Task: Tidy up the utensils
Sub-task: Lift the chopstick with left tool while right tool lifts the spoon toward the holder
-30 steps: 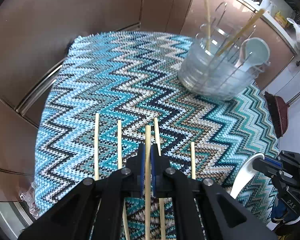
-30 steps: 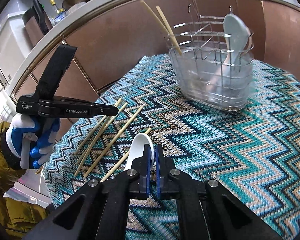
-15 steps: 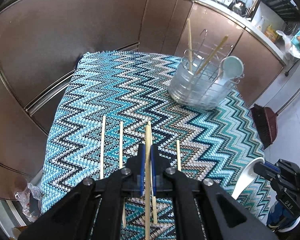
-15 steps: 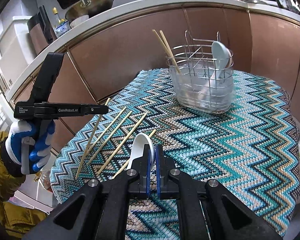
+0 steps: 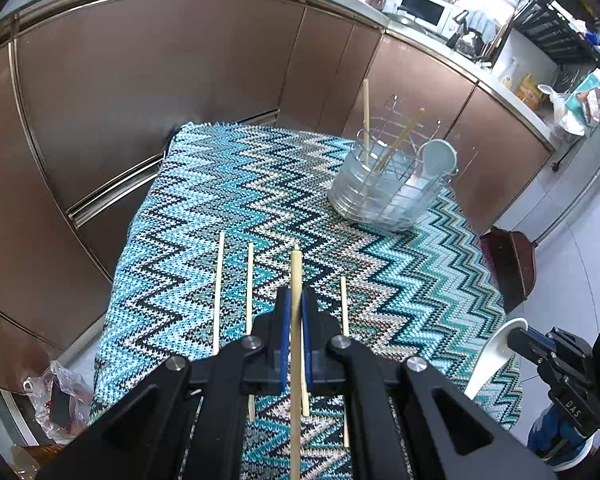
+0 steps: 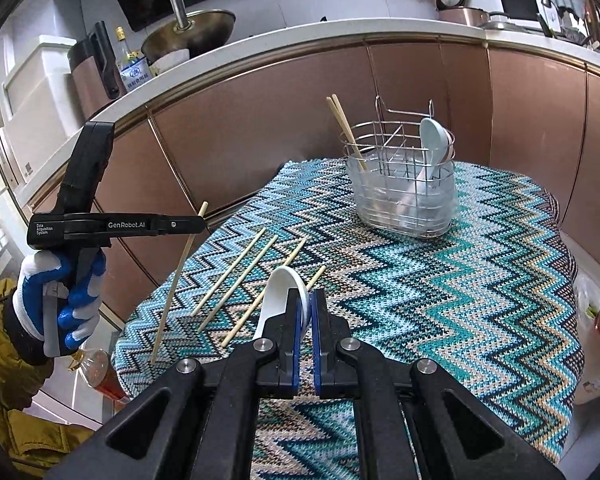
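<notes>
The chopstick [image 5: 296, 320] is clamped between the closed jaws of the left gripper [image 5: 296, 312], lifted clear of the zigzag cloth [image 5: 228, 184] and hanging tilted, its lower end down toward the cloth's near-left edge in the right wrist view; the right gripper [image 6: 306, 312] is likewise closed, pinching the rim of a white spoon [image 6: 280, 292] held off the cloth. Four more loose chopsticks [image 6: 240, 268] lie side by side on the cloth at about 10 o'clock from the spoon. To do this carry well, I judge each piece should go high enough to clear the wire rim, the chopstick turned nearer upright before it goes down, and the spoon lowered bowl-up. The wire caddy [image 6: 404, 196] stands at 1 o'clock from the left gripper, well apart; its left compartment holds two leaning chopsticks [image 6: 346, 128], its right compartment a pale spoon [image 6: 434, 140] with another seemingly behind it
</notes>
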`<state>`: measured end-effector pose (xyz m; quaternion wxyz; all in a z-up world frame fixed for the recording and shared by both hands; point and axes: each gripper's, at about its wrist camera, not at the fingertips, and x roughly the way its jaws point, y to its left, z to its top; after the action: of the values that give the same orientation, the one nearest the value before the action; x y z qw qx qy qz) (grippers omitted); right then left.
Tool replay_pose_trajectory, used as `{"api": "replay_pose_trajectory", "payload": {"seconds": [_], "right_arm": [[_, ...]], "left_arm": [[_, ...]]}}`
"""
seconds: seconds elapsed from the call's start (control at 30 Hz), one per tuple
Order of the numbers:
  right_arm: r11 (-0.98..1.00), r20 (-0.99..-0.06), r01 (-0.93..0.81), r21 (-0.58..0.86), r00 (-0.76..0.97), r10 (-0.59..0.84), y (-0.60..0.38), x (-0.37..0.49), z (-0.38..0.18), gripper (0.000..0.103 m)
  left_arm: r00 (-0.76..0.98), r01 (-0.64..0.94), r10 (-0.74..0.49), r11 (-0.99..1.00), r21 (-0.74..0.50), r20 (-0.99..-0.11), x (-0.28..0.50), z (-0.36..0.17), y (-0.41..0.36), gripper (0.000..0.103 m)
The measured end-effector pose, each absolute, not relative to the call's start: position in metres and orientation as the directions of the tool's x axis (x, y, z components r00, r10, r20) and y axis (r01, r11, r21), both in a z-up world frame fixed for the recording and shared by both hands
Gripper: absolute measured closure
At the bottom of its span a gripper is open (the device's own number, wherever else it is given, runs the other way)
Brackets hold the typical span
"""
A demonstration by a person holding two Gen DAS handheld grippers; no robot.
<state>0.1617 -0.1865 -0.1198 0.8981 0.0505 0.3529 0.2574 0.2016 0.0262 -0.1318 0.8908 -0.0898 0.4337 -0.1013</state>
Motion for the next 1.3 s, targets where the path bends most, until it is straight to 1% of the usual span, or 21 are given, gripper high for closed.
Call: {"api": "replay_pose_trajectory", "payload": {"seconds": [0.57,0.8,1.3], "right_arm": [[0.895,-0.528,-0.393,0.21,0.725,0.442,-0.187,0.106,-0.072,0.098],[0.912,-0.489,-0.37,0.176,0.771,0.408,-0.187,0.091,-0.052,0.098],[0.929,-0.447,-0.339,0.148,0.815,0.369,-0.197,0.105,-0.039,0.098]], "left_arm": [[0.715,0.131,-0.294,0.947,-0.292,-0.635,0.142,-0.081,0.047,0.098],[0.752,0.15,-0.299,0.945,-0.29,-0.587,0.127,-0.061,0.047,0.098],[0.784,0.202,-0.329,0.937,-0.284,-0.527,0.138,-0.032,0.026,0.098]]}}
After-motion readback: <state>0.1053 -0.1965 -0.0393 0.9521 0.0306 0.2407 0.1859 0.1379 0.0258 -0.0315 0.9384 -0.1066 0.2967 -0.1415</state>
